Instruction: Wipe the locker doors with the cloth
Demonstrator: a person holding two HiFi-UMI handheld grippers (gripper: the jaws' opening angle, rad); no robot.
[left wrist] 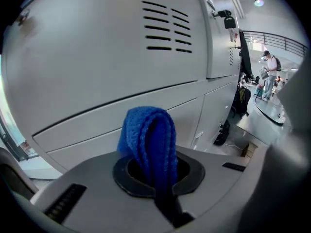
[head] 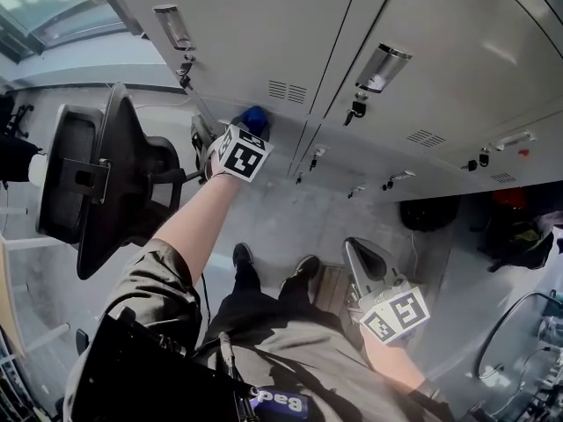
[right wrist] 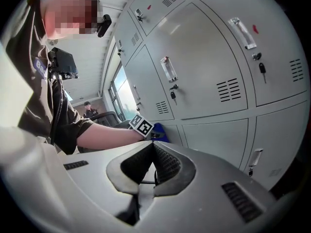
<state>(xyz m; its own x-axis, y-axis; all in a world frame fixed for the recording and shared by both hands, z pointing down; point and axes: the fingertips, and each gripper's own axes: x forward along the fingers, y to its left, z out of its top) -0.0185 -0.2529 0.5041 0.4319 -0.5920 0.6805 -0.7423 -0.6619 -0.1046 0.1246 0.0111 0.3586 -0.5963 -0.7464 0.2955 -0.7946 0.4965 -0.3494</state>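
Note:
A folded blue cloth sticks up out of my left gripper, which is shut on it. The cloth is up against the lower edge of a grey locker door, just below its vent slots. In the left gripper view that door fills the frame close ahead. My right gripper hangs low by the person's hip, away from the lockers, jaws shut with nothing between them. From there the cloth shows beyond the left gripper's marker cube.
A black office chair stands close at the left. Handles and keys stick out from the locker doors. A black bag lies on the floor by the lockers at right. Another person stands far off.

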